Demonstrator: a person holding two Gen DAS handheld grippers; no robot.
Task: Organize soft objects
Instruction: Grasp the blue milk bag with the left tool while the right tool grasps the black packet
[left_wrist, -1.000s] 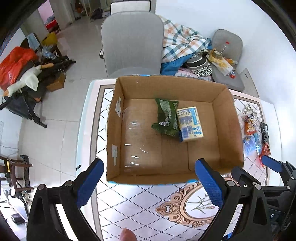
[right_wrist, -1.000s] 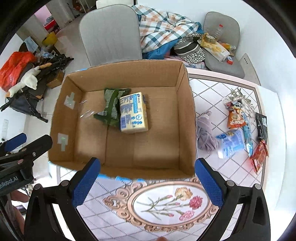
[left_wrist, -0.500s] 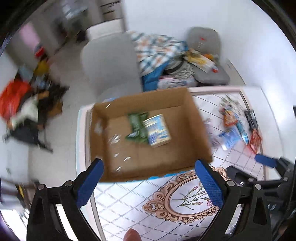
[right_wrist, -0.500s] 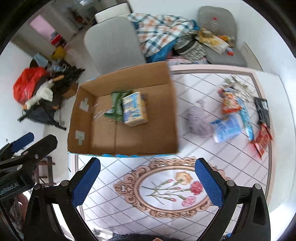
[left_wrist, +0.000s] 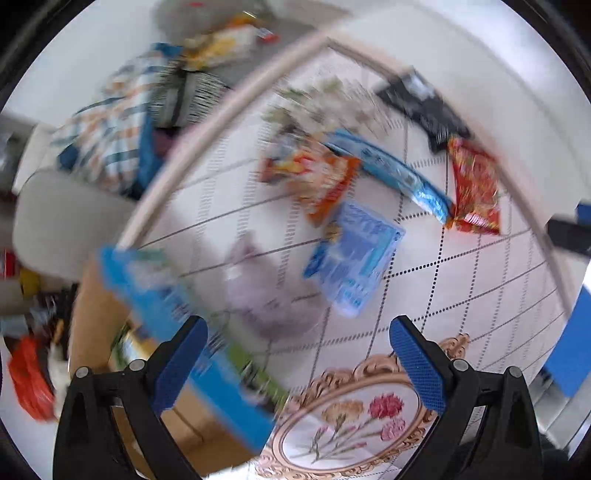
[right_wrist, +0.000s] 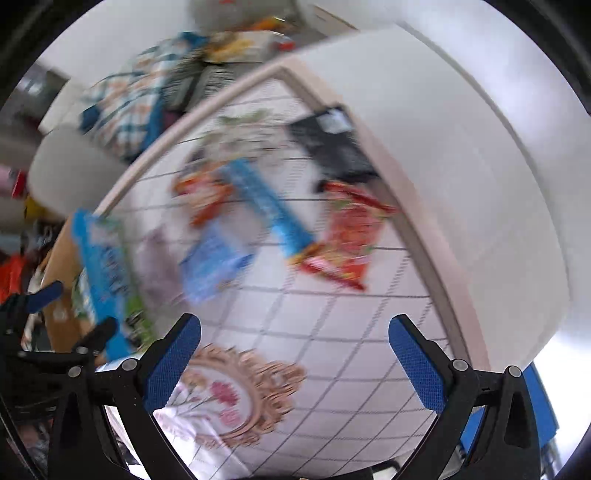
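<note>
Both views are motion-blurred. My left gripper (left_wrist: 295, 354) is open and empty above the table, facing a crumpled grey cloth (left_wrist: 266, 295) and a blue tissue pack (left_wrist: 354, 258). My right gripper (right_wrist: 293, 354) is open and empty over the tablecloth; the grey cloth (right_wrist: 159, 266) and blue pack (right_wrist: 214, 266) lie ahead to its left. The cardboard box (left_wrist: 103, 332) is at the lower left, its blue outer side showing. An orange snack bag (left_wrist: 317, 177), a long blue packet (left_wrist: 391, 177) and a red packet (left_wrist: 472, 192) lie farther back.
A black packet (left_wrist: 421, 107) lies near the table's far edge (left_wrist: 207, 122). Beyond it are a grey chair (left_wrist: 62, 225) and plaid cloth (left_wrist: 107, 125). The white wall (right_wrist: 461, 147) is on the right. The left gripper (right_wrist: 55, 332) shows at the right wrist view's left.
Both grippers have swung right, away from the box and toward the loose items on the table. The box has slid to the lower left of both views. Both stay open.
</note>
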